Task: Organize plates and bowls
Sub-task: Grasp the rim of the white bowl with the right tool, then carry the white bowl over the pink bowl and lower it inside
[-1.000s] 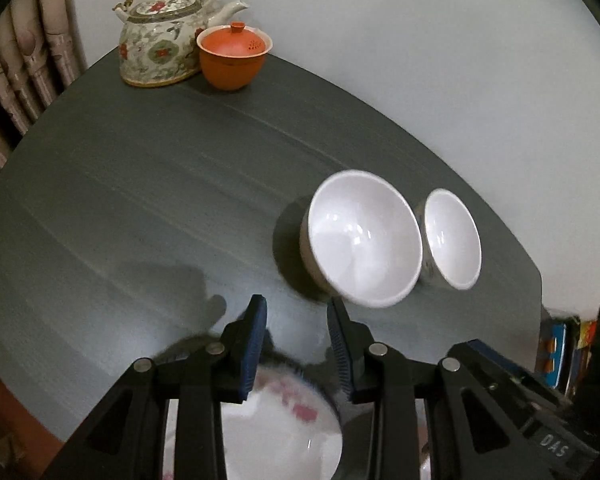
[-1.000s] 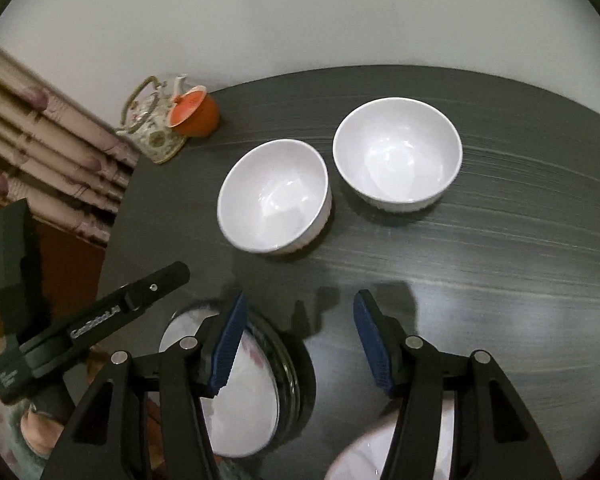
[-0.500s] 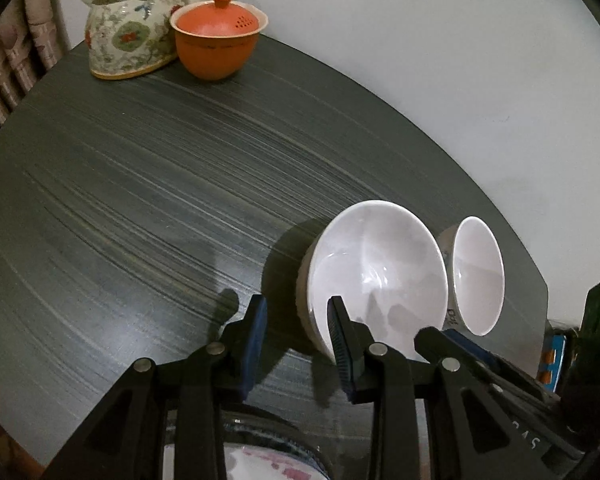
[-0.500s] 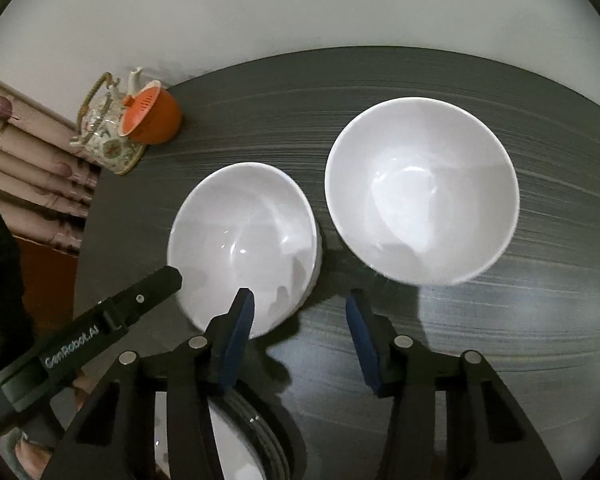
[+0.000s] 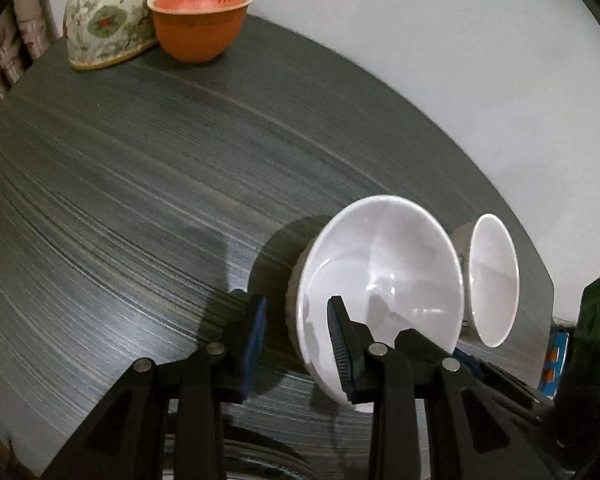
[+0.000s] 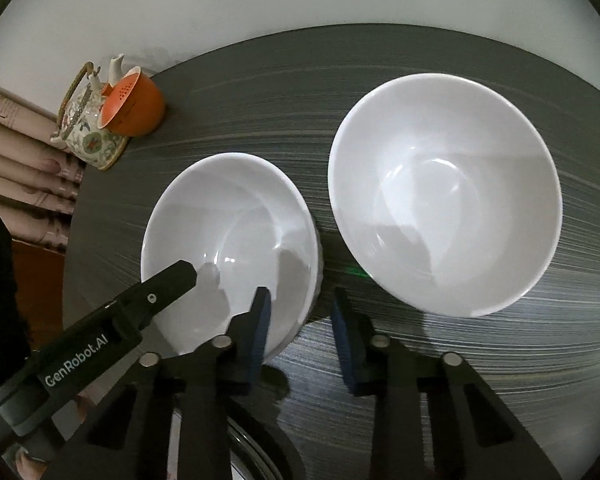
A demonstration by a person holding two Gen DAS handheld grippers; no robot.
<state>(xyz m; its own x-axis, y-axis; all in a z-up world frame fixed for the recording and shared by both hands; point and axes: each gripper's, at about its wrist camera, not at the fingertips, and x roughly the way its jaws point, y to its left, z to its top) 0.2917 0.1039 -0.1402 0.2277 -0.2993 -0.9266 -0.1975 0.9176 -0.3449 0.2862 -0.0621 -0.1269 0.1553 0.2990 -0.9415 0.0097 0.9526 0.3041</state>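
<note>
Two white bowls stand side by side on the dark table. In the left wrist view the near bowl point(image 5: 380, 276) is close in front and the far bowl point(image 5: 494, 276) is behind it. My left gripper point(image 5: 296, 320) is open, its two fingers either side of the near bowl's left rim. In the right wrist view the left bowl point(image 6: 236, 240) and the right bowl point(image 6: 444, 192) show from above. My right gripper point(image 6: 302, 316) is open, its left finger over the left bowl's near right rim. The left gripper's finger point(image 6: 156, 300) reaches over that bowl.
A patterned teapot point(image 5: 108, 16) and an orange lidded cup point(image 5: 200, 20) stand at the table's far left corner. They also show in the right wrist view, the teapot point(image 6: 88, 132) beside the cup point(image 6: 134, 104). A plate's dark rim point(image 6: 252, 444) lies under my grippers.
Both grippers have moved forward and down toward the bowls. The left one now straddles the near bowl's rim. The plates have slipped almost out of view beneath them.
</note>
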